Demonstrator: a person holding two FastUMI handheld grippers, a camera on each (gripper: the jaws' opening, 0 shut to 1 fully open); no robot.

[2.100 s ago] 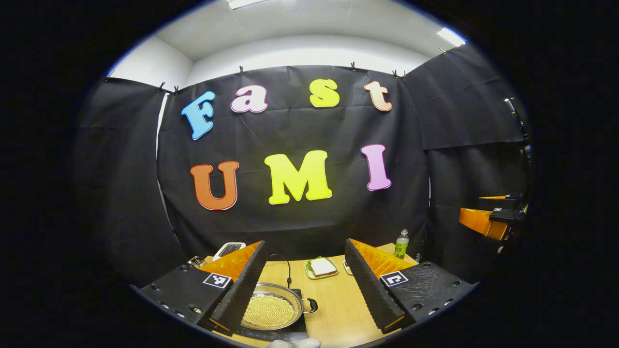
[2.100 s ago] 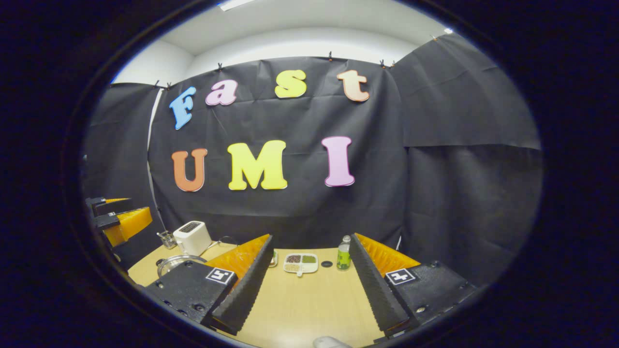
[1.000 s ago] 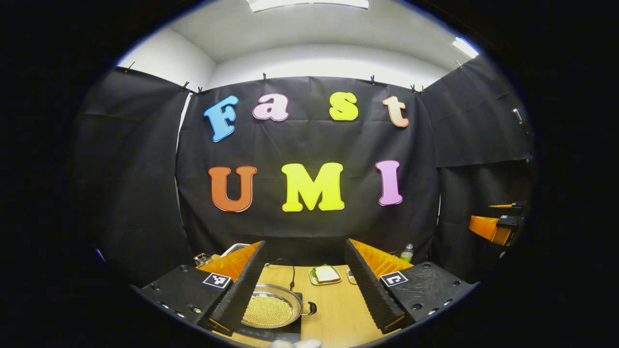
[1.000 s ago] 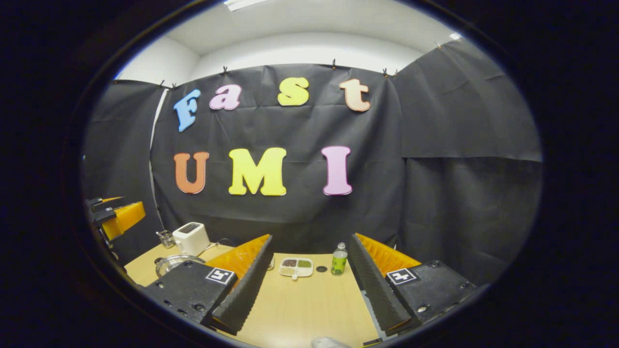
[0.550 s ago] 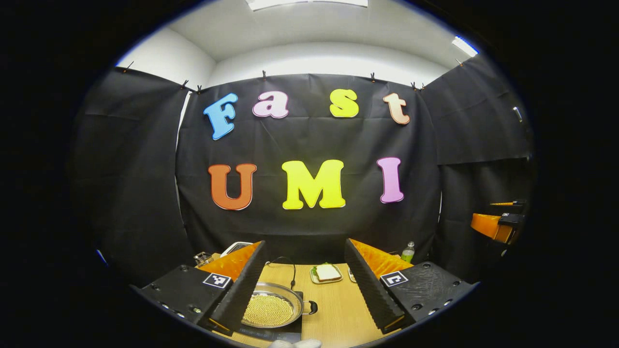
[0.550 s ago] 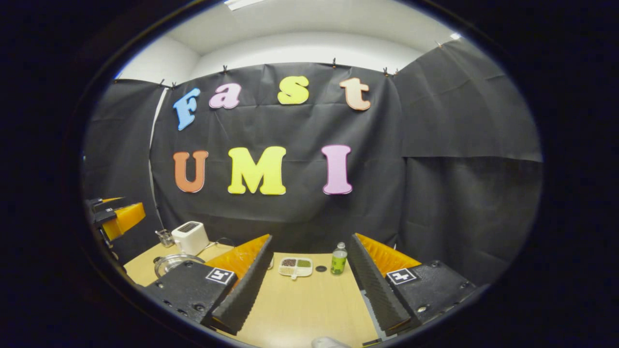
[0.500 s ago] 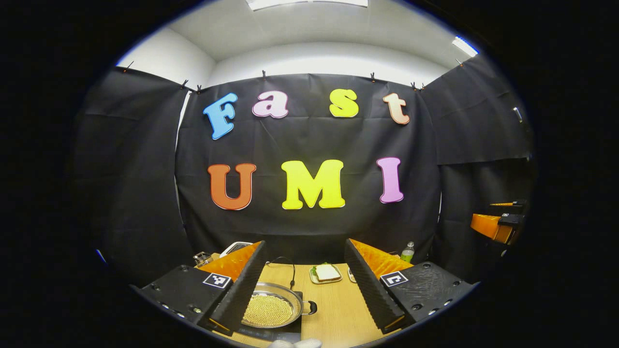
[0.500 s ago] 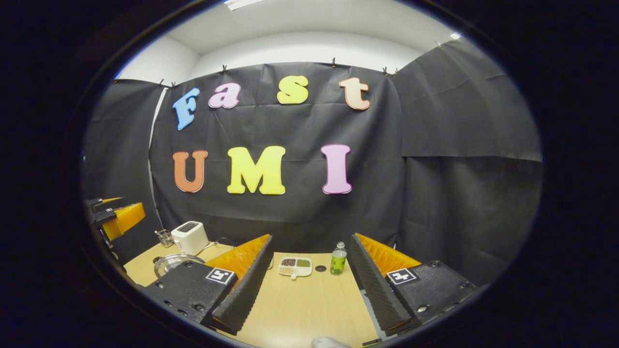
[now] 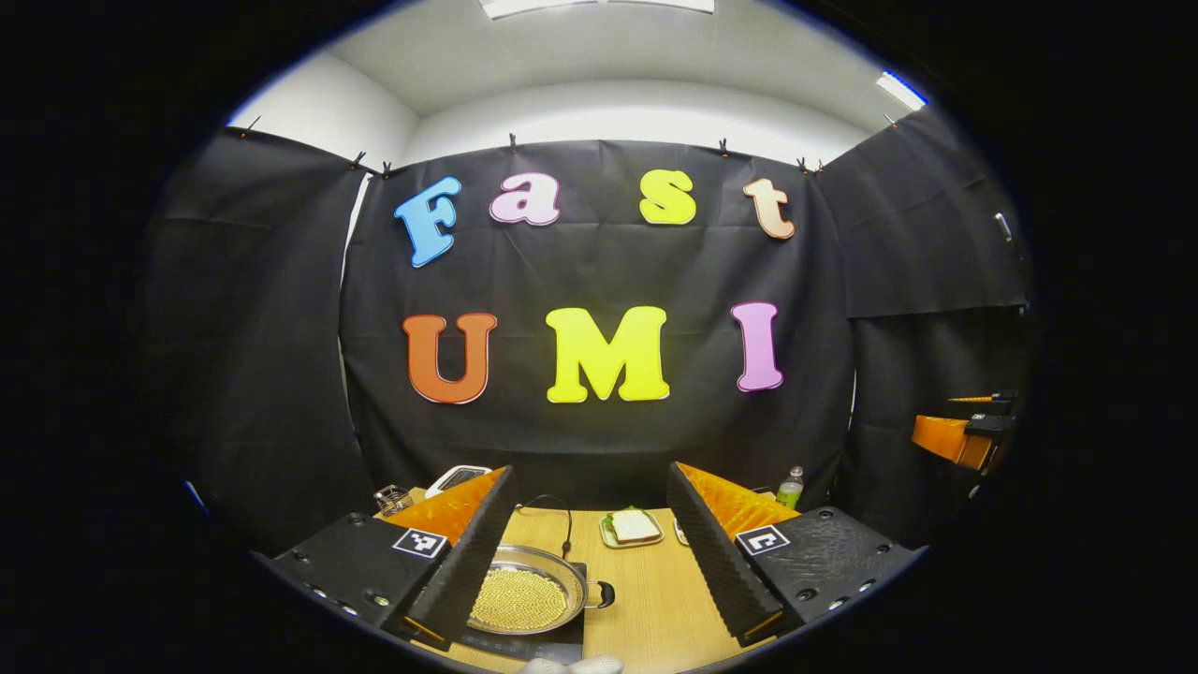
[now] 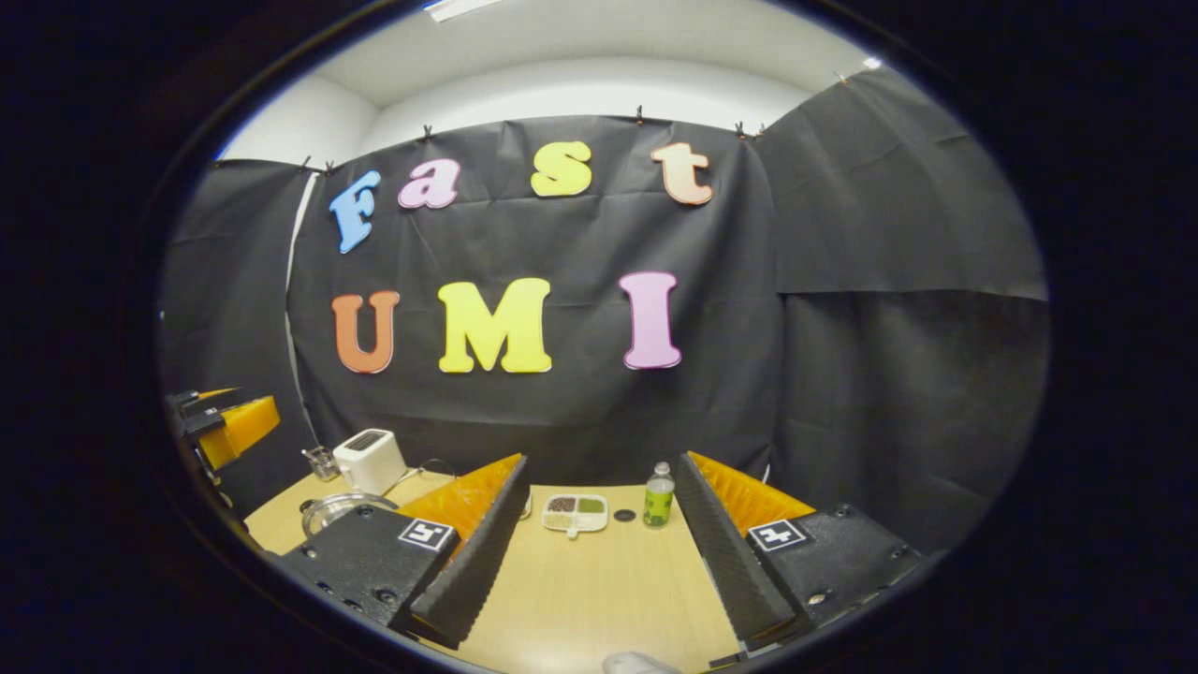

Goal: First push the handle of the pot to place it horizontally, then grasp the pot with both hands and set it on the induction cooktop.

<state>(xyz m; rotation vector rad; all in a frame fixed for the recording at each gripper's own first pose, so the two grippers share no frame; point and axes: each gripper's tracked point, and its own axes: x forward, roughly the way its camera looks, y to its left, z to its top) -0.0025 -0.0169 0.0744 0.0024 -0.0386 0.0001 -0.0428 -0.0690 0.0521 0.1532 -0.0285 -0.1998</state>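
Both grippers (image 9: 591, 552) (image 10: 599, 562) released above my table; shallow steel pot (image 9: 529, 599) of yellow beads looks heavy, slippery: grip its looped side handles (image 9: 604, 593)

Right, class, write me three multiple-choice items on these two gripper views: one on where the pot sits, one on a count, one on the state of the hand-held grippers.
1. Where does the pot sit?
A. on the dark induction cooktop
B. on the toaster
C. on the floor

2. How many bottles stand on the table in the right gripper view?
A. none
B. one
C. three

3. In what state is the left hand-held gripper?
A. shut on the pot's handle
B. shut on the bottle
C. open, holding nothing

Key: 1 A, the pot, filled with small yellow beads, rests on the dark slab in the left gripper view. 2 B, a single green bottle stands beside the divided tray. 3 C, its fingers stand wide apart with bare table between them; the right hand-held gripper is open likewise.
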